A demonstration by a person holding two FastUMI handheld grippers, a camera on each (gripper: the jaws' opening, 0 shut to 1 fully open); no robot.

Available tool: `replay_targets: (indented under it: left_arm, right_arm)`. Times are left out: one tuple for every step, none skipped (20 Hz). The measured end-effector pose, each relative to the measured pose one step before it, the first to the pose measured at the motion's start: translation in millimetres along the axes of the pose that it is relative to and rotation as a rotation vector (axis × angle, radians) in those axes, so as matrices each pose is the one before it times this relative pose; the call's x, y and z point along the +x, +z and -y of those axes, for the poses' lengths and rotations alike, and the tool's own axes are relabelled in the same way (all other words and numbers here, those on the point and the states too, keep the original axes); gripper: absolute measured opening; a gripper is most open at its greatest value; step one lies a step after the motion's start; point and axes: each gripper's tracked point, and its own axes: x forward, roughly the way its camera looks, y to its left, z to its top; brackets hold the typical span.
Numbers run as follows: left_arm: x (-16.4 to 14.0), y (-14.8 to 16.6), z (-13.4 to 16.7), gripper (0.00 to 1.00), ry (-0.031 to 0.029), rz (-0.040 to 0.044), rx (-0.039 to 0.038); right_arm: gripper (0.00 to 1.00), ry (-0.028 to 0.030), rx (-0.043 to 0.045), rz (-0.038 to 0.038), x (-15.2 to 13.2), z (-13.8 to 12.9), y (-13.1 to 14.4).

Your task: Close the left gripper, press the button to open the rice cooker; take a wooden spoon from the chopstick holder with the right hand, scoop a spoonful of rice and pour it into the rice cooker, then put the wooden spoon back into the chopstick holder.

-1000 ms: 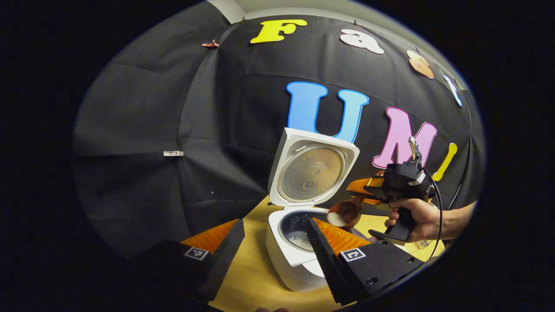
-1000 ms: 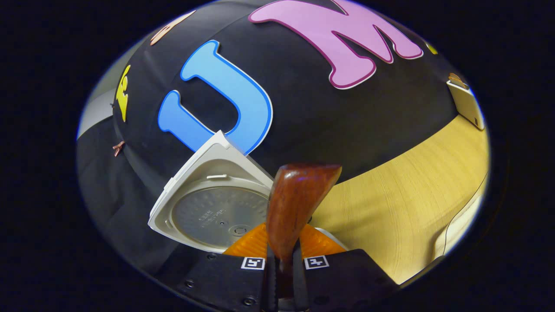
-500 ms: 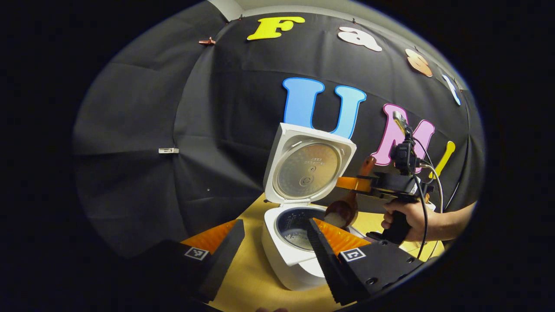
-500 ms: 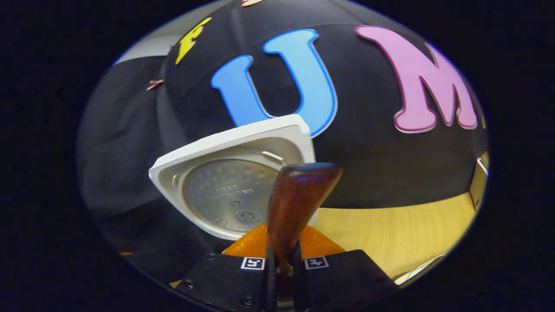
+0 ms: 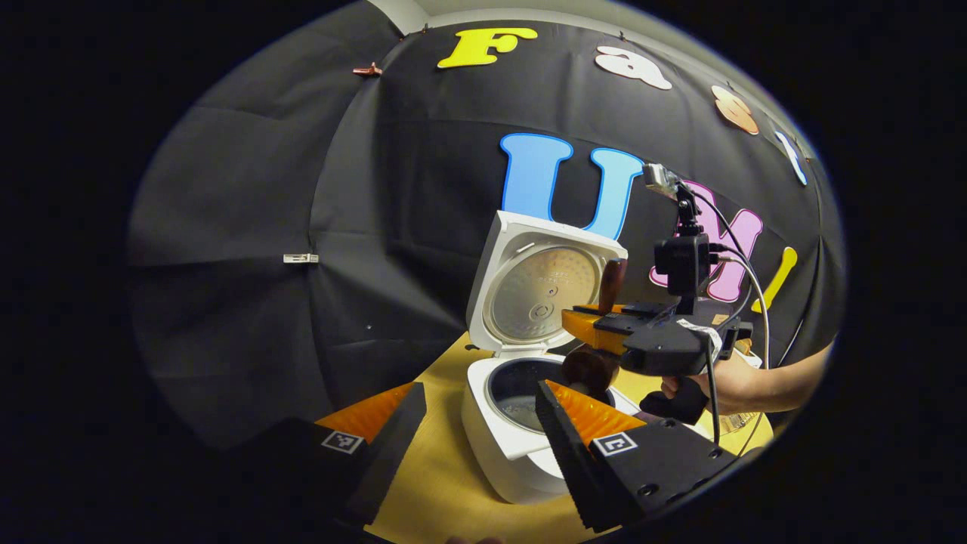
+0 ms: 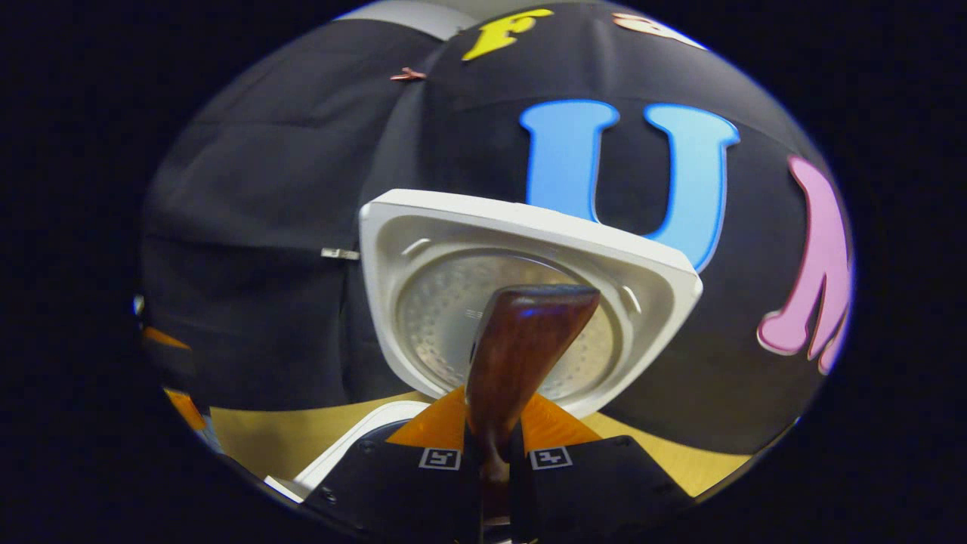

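The white rice cooker (image 5: 505, 450) stands on the wooden table with its lid (image 5: 542, 289) raised. My left gripper (image 5: 477, 389) hangs open just in front of it, holding nothing. A hand (image 5: 727, 384) holds my right gripper (image 5: 604, 326) over the cooker's right side, shut on the wooden spoon's handle (image 5: 611, 277). The spoon's bowl (image 5: 589, 369) is tipped over the dark inner pot (image 5: 520, 393), back side toward me. In the right gripper view the spoon handle (image 6: 520, 340) rises from my right gripper (image 6: 495, 447) in front of the lid (image 6: 529, 249).
The table (image 5: 442, 483) extends in front of and beside the cooker. The black cloth wall stands close behind the raised lid. A cable (image 5: 744, 279) runs from the right gripper's top down past the hand.
My right gripper has rolled and shifted toward the cooker, turning the spoon's bowl from rice-side up to tipped over the pot. The rice in the spoon is out of sight. The left gripper has barely moved.
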Motion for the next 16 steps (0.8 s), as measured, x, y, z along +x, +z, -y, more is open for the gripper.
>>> replay_targets:
  left_arm:
    - [-0.36,-1.43,-0.54,0.95,0.00045,0.00069,0.00008]
    - [-0.57,1.19,-0.99,0.95,0.00091,0.00318,-0.00015]
    - [-1.17,-0.85,-1.35,0.95,0.00186,0.00344,-0.00139]
    - [-0.74,0.33,-0.96,0.95,0.00234,0.00079,-0.00297]
    - [-0.19,0.20,-1.37,0.95,0.00189,-0.00067,-0.00345]
    - [0.41,0.04,-1.22,0.95,0.00501,-0.00083,-0.00380]
    - [0.29,-1.02,-2.38,0.94,0.00581,0.00056,-0.00508]
    - [-0.72,1.52,-1.02,0.95,0.00479,0.00191,-0.00572]
    - [-0.88,1.26,-1.59,0.95,0.00504,0.00448,-0.00501]
    - [-1.30,1.28,-0.87,0.95,0.00396,0.00441,-0.00428]
    - [-2.37,0.60,-1.88,0.95,0.00500,0.00475,-0.00176]
    - [-2.38,1.51,-0.60,0.94,0.00394,0.00329,-0.00046]
    - [-0.69,-0.50,-0.34,0.95,0.00454,-0.00018,0.00013]
    - [-1.19,0.06,0.12,0.95,0.00274,0.00015,0.00008]
    - [-1.33,0.03,0.25,0.95,0.00281,0.00007,-0.00116]
    - [0.14,0.93,0.15,0.95,0.00229,0.00094,-0.00178]
  right_arm:
    - [0.18,0.01183,-0.04487,-0.00067,-1.65,-4.64,-1.09]
    - [0.18,0.00523,-0.04587,-0.00180,-0.24,-2.94,-1.05]
    - [0.18,0.00746,-0.04354,0.00272,-2.98,-4.94,0.13]
    - [0.18,0.00616,-0.04227,0.00304,3.05,-4.31,-0.20]
    - [0.18,0.00468,-0.04509,0.00135,-1.17,-3.79,-0.21]
    - [0.18,-0.00003,-0.04781,-0.00024,0.26,-1.89,-1.05]
    - [0.18,-0.00071,-0.04699,0.00042,-1.04,-3.66,-0.93]
    - [0.18,0.00320,-0.04767,0.00259,-1.41,-4.63,1.12]
    - [0.18,-0.00075,-0.04969,-0.00267,-0.94,-2.57,-0.83]
    - [0.18,0.00322,-0.03822,-0.00418,-0.40,-2.58,-2.57]
    - [0.18,0.00667,-0.01561,-0.00605,-0.13,-4.24,-2.16]
    - [0.18,0.00543,0.00811,-0.00309,0.34,-3.13,-1.00]
    - [0.18,-0.00272,0.02659,-0.00474,-0.77,0.17,-0.16]
    - [0.18,-0.00839,0.04229,-0.00687,-0.44,2.72,0.20]
    - [0.18,-0.01183,0.06054,-0.00850,-0.26,3.60,-0.41]
    - [0.18,-0.01154,0.07577,-0.00745,1.47,4.34,-0.19]
